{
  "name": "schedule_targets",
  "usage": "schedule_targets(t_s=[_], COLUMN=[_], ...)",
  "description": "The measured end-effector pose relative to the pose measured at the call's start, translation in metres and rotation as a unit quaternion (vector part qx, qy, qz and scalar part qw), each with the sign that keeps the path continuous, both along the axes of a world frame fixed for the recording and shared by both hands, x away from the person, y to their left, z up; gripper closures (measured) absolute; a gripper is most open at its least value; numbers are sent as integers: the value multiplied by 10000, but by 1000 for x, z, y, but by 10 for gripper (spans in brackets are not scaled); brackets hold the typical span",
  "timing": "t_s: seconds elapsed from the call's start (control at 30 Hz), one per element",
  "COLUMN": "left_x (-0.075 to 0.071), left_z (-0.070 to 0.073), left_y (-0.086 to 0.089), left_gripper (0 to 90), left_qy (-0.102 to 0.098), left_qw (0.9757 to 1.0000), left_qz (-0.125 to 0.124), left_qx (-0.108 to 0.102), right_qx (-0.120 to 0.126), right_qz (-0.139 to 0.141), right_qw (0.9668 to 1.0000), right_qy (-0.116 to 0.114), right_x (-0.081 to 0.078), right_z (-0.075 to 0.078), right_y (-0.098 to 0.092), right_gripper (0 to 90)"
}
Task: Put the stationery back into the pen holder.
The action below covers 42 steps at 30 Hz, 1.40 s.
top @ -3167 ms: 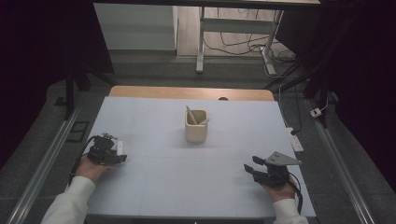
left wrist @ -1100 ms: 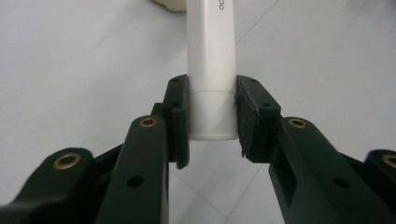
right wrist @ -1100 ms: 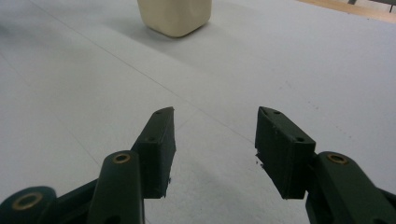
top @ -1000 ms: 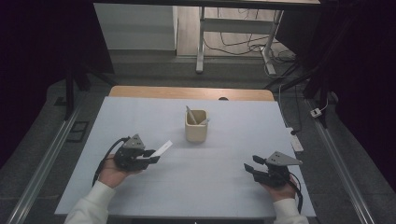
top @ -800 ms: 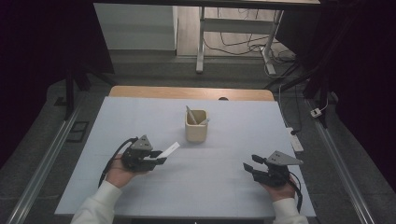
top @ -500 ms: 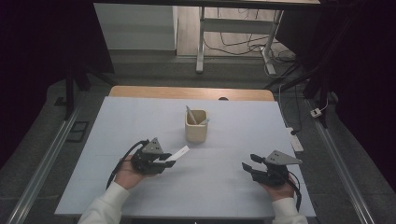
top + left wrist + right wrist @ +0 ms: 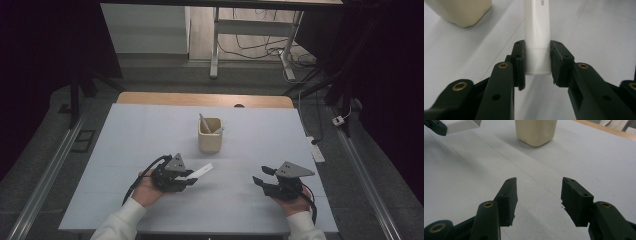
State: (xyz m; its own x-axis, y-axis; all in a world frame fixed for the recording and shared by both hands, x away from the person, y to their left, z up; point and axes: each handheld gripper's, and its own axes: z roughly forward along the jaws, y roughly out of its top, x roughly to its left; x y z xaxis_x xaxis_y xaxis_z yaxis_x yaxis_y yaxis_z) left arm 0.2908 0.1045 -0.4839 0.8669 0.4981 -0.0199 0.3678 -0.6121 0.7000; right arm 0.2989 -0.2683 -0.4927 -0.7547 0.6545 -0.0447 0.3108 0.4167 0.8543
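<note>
My left gripper (image 7: 189, 176) is shut on the capped end of a white tube (image 7: 202, 171), which points up and right toward a cream cup (image 7: 209, 135). In the left gripper view both pads clamp the white tube (image 7: 537, 37), and the cream cup (image 7: 461, 11) sits at the upper left. The cup holds two items, one pale and upright. My right gripper (image 7: 260, 177) rests low at the right of the table, jaws open with nothing between them. The right gripper view has the gripper (image 7: 539, 197) over bare mat, the cup (image 7: 536, 131) ahead and the tube's end (image 7: 461, 126) at top left.
A pale blue-grey mat (image 7: 150, 130) covers the table, with a wooden strip (image 7: 150, 98) along the far edge. A white power strip (image 7: 317, 150) lies off the right edge. Metal rails run along both sides of the table.
The left hand has carried the tube from the table's left side rightward toward the middle, nearer the cup. The right hand has stayed put.
</note>
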Motion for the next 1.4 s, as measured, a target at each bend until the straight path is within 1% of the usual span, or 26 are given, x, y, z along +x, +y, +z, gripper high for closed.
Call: schedule_targets(t_s=[0.07,0.1,0.17,0.27,0.3,0.4,0.6,0.63,0.67,0.77,0.87,0.93,1.0,1.07,1.13,1.23,1.27,1.37,1.4], left_x=[0,0,0,-1,-2,-2,-3,-3,-3,-2,-2,-3,-4,-5,-6,-7,-8,-9,-10], left_z=[0,0,-1,-1,-2,-3,-5,-6,-6,-8,-11,-12,-14,-15,-16,-16,-17,-17,-17], left_y=[-2,-3,-5,-8,-9,-13,-25,-27,-30,-36,-42,-46,-50,-54,-56,-60,-61,-62,-63], left_gripper=[663,663,663,663,663,663,663,663,663,662,662,662,662,662,662,662,662,662,661], left_qy=[-2,-4,0,6,0,3,39,37,47,98,179,201,226,257,269,283,280,265,264], left_qw=[10000,10000,9999,9998,9998,9996,9989,9987,9986,9981,9973,9967,9957,9950,9943,9936,9935,9926,9923], left_qz=[-40,-65,-96,-142,-163,-223,-351,-373,-385,-436,-509,-564,-648,-713,-779,-847,-864,-957,-989], left_qx=[25,56,71,106,123,171,310,342,359,417,492,553,625,646,673,694,690,705,704], right_qx=[0,-56,-75,-48,-95,-90,-292,-371,-389,-515,-722,-868,-962,-1098,-1172,-1328,-1417,-1663,-1716], right_qz=[28,49,64,145,173,278,597,678,759,982,1169,1260,1357,1463,1536,1669,1709,1793,1813], right_qw=[10000,10000,10000,9999,9998,9995,9977,9970,9963,9938,9905,9882,9860,9831,9811,9770,9750,9696,9683], right_qy=[6,6,15,37,39,75,114,98,96,105,79,93,81,65,37,2,19,-54,-32], right_x=[0,0,-1,-1,-1,-2,-6,-6,-7,-10,-11,-12,-13,-14,-15,-16,-16,-17,-18], right_z=[0,0,1,2,2,4,10,11,12,15,15,15,13,13,12,10,10,6,5], right_y=[2,3,5,10,12,19,35,39,43,56,67,73,78,83,88,94,96,101,102], right_gripper=[462,460,460,459,459,459,457,455,454,452,453,453,452,453,453,463,470,479,486])
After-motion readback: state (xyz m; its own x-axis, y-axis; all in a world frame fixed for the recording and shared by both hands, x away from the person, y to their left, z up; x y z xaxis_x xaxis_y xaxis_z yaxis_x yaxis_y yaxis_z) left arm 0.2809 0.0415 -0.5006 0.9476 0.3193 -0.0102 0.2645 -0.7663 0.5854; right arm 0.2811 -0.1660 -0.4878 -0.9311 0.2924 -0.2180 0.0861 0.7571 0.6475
